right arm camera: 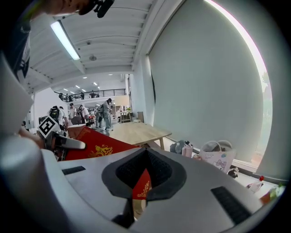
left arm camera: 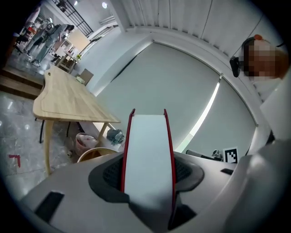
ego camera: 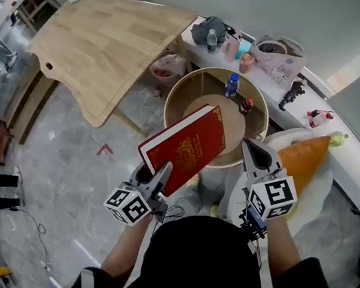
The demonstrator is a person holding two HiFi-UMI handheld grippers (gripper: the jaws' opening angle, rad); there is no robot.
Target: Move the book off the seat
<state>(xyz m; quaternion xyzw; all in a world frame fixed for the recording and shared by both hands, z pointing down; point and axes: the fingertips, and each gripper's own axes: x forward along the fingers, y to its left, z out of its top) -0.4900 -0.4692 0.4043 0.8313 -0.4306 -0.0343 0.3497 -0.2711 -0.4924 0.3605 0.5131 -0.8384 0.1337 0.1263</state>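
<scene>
Your book (ego camera: 186, 144) sits in the middle of the head view, tilted, with its lower corner clamped in your left gripper (ego camera: 155, 173). In the left gripper view both jaws press on the red covers, and the white page edge (left arm camera: 148, 154) stands between them. The book is held in the air and overlaps the near left rim of the round table (ego camera: 173, 99). The white seat (ego camera: 320, 194) with its orange cushion (ego camera: 305, 159) is at centre right. Your right gripper (ego camera: 255, 159), just right of the book, has its jaws closed on nothing.
</scene>
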